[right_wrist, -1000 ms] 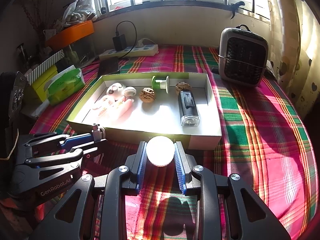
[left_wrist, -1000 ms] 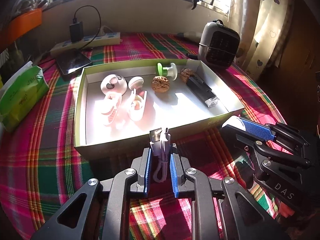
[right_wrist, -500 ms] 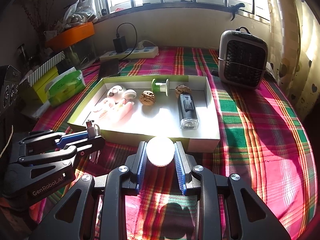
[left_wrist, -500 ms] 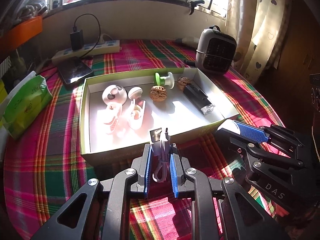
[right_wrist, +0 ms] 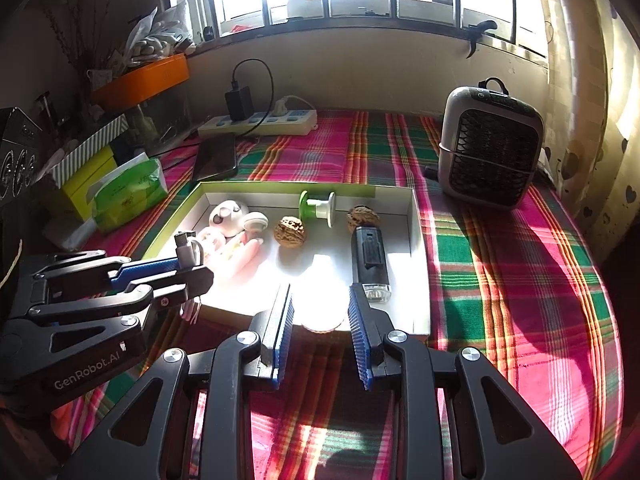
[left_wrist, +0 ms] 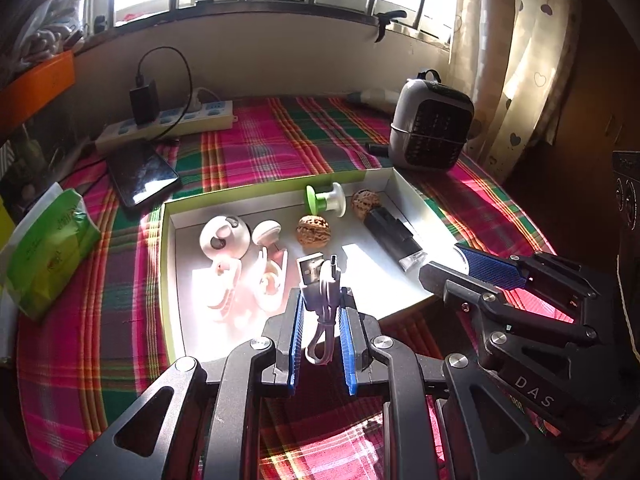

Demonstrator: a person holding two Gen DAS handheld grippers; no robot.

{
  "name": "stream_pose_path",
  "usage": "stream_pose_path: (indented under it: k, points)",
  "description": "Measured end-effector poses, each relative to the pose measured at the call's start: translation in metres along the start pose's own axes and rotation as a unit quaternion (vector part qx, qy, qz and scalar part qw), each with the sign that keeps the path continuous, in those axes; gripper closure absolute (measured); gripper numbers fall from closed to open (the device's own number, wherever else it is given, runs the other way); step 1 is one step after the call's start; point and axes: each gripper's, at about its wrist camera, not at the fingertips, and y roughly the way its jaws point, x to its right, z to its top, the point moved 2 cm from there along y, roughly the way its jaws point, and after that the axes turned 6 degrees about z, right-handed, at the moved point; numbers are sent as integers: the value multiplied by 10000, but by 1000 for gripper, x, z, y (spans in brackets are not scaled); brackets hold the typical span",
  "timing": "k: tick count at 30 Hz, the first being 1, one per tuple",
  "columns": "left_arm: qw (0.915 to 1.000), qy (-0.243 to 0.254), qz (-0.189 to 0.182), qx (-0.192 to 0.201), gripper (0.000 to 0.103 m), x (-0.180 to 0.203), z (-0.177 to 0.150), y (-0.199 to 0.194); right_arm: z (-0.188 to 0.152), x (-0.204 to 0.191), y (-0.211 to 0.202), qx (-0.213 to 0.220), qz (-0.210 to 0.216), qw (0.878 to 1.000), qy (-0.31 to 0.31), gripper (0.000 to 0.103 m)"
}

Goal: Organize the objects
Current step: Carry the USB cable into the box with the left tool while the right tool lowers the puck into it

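Observation:
A shallow white box with a green rim (left_wrist: 170, 272) (right_wrist: 420, 240) lies on the plaid cloth. It holds white hooks, two walnuts (left_wrist: 313, 231), a green spool (left_wrist: 322, 200) and a black flashlight (right_wrist: 369, 258). My left gripper (left_wrist: 320, 308) is shut on a folded white USB cable (left_wrist: 322, 280), held over the box's near edge; it also shows in the right wrist view (right_wrist: 186, 258). My right gripper (right_wrist: 320, 300) holds a white ball (right_wrist: 320, 300), washed out by sun glare, between its pads above the box's near edge.
A grey fan heater (right_wrist: 490, 146) stands at the back right. A power strip (left_wrist: 168, 120) with a charger, a dark phone (left_wrist: 142, 176) and a green tissue pack (left_wrist: 44, 240) lie at the back and left. The window wall lies behind.
Both grippers have risen and moved forward toward the box, each with its object still in it. The box's contents have not moved.

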Motion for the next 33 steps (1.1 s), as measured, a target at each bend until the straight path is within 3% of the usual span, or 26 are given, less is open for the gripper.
stream_pose_path:
  k: [12,33]
  points:
    - [9997,-19,-84,-227,88,-1,16,28,20,12,27,-137,16,9999,7,74]
    - [9979,-3,82,-645,88,-7,16,67,29,22,72,-480,196,9986,-83,74]
